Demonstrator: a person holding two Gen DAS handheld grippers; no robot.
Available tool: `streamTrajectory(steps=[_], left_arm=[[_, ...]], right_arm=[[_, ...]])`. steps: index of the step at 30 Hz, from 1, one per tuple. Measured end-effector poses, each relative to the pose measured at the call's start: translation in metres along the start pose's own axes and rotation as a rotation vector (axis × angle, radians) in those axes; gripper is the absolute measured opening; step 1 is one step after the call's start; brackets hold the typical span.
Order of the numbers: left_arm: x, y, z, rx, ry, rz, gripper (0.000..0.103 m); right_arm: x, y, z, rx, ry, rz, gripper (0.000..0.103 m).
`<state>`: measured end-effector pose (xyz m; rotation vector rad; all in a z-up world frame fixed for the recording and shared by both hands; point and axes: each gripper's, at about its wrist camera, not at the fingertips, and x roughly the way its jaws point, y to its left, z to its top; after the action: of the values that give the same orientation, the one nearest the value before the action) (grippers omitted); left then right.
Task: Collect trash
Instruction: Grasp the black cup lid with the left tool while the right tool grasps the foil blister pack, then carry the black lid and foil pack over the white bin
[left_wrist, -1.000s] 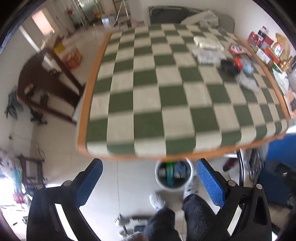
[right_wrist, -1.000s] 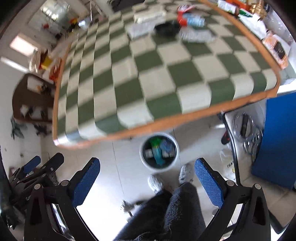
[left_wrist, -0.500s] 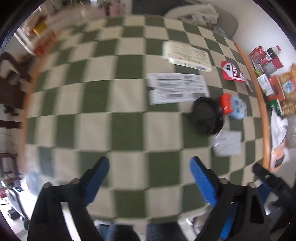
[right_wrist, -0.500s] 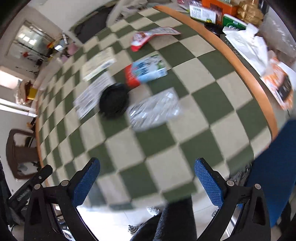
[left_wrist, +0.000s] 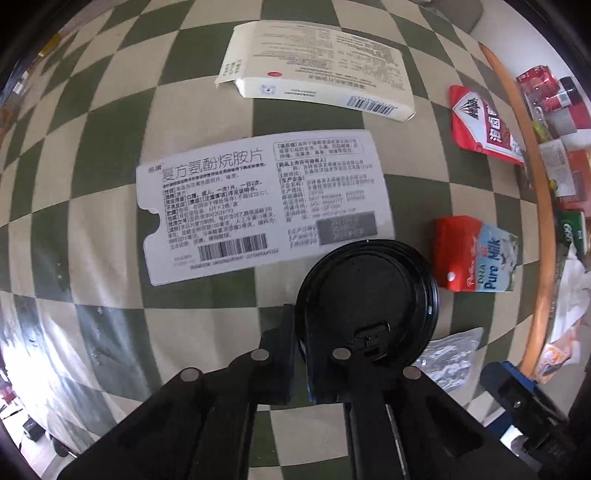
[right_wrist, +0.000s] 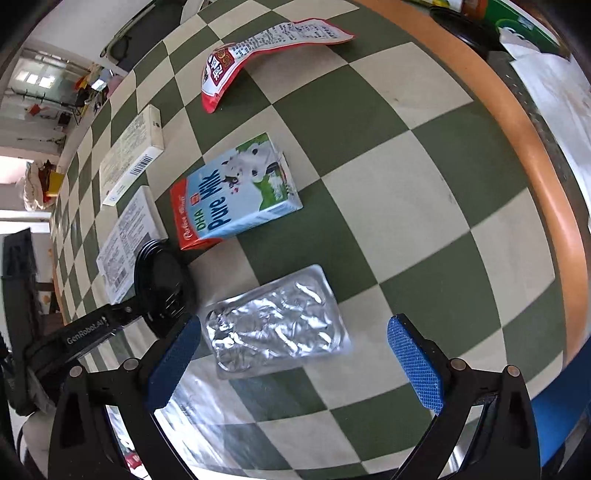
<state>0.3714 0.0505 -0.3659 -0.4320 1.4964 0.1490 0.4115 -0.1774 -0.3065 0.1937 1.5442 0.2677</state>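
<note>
The left gripper's arms (left_wrist: 301, 350) cover the near rim of the black lid (left_wrist: 365, 288), hiding the pads' contact. The lid overlaps a corner of the flattened medicine box (left_wrist: 258, 206), whose small print is blurred.

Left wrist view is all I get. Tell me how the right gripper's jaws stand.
Observer: The right gripper is open, blue pads wide apart, gripping nothing.
Operator: Name what is below it.
Observer: A crumpled silver foil blister sheet, flat on the green-and-cream checked tablecloth, closer to the pad on the picture's left.
Operator: Check the red pouch.
Observer: The red plastic snack pouch lies bent, its white printed back facing up at the far end.
</note>
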Motion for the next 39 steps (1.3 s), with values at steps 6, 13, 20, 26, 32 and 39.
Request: streamTrajectory(steps=[6,13,20,26,32,39], left_arm=[[-0.024,0.027,-0.037,0.003,-0.075,0.108,0.002],[-0.035,0.066,-0.071,-0.104,-0.094,0.169,0.002],[-0.033,0.082,-0.077,-0.153,-0.089,0.187,0.002],[-0.046,0.085,-0.094,-0.157,-0.114,0.188,0.002],[-0.056,0.079,-0.1,-0.164,-0.127,0.184,0.002],[-0.077,0.086,-0.108,-0.176,-0.148,0.176,0.002]], right_arm=[[0.012,0.005,0.0,-0.047,0.036,-0.016,0.102],[0.045,0.035,-0.011,-0.121,0.078,-0.078,0.103],[0.065,0.079,-0.023,-0.277,0.025,-0.255,0.103],[0.056,0.077,-0.029,-0.293,-0.016,-0.242,0.082],[0.027,0.07,-0.031,-0.263,-0.059,-0.116,0.032],[-0.006,0.067,-0.035,-0.253,-0.113,0.004,0.011]])
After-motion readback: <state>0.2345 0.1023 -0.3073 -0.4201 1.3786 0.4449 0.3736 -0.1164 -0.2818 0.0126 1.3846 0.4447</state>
